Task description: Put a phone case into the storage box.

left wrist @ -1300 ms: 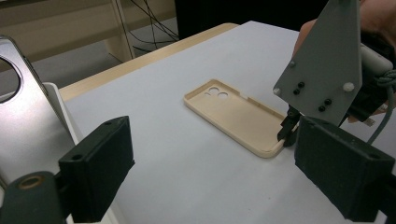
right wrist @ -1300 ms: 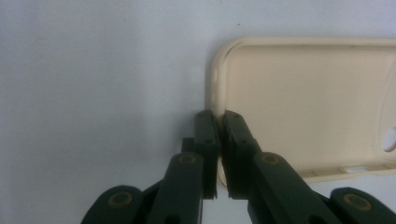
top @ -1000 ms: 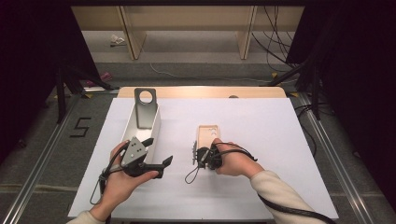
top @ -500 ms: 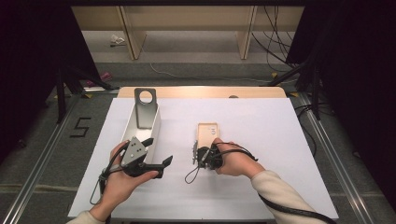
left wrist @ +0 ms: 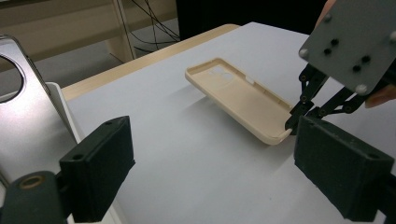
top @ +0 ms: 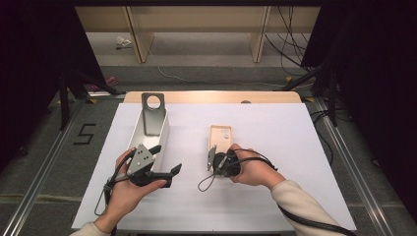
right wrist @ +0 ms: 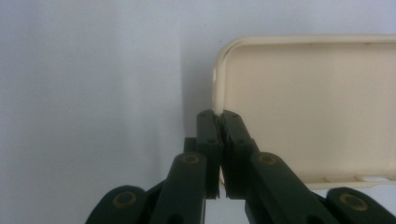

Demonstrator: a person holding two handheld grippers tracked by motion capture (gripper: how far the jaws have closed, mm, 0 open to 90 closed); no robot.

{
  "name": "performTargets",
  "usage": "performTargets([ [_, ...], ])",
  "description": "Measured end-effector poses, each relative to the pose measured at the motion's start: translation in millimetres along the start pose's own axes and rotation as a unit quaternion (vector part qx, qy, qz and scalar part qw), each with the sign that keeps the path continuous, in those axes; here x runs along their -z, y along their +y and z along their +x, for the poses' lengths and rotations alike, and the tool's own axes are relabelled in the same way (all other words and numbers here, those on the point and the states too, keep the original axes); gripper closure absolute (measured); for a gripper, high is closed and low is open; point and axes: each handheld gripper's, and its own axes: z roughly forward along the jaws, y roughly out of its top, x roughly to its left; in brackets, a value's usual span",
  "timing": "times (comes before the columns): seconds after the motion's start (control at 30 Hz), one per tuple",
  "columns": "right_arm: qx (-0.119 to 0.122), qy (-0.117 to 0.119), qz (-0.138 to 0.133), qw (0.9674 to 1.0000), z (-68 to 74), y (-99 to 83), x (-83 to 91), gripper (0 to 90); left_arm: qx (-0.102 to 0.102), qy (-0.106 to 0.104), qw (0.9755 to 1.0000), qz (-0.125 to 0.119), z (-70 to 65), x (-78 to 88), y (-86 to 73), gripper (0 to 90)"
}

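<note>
A cream phone case [top: 221, 136] lies open side up in the middle of the white table. My right gripper [top: 220, 154] is shut on the rim of its near end. In the right gripper view the jaws [right wrist: 218, 116] pinch the case [right wrist: 308, 107] at its corner edge. In the left gripper view the case [left wrist: 238, 95] is tilted, with a shadow under it. My left gripper [top: 166, 158] hovers open and holds nothing, beside a silver phone [top: 152, 115] that leans in a white box [top: 163, 138].
The table's white mat [top: 290, 142] runs to a wooden edge [top: 211, 97] at the back. Shelving and cables stand on the floor beyond. In the left gripper view the silver phone [left wrist: 23, 121] and the box rim [left wrist: 58, 93] are close at the left.
The right hand has shifted very slightly at the case's near end. The left gripper has kept still.
</note>
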Motion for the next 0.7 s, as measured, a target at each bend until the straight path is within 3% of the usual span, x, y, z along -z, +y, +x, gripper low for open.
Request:
performTargets([
  [0.37,-0.010,-0.004,-0.062,0.9980,1.3,-5.2,15.3,87.6,0.002,0.001,1.0000,0.000,0.7,0.3,-0.3,11.9],
  [0.7,-0.019,-0.002,-0.095,0.9953,6.6,-10.2,26.2,87.6,0.001,0.000,1.0000,0.000,0.2,-0.2,-0.1,12.0],
])
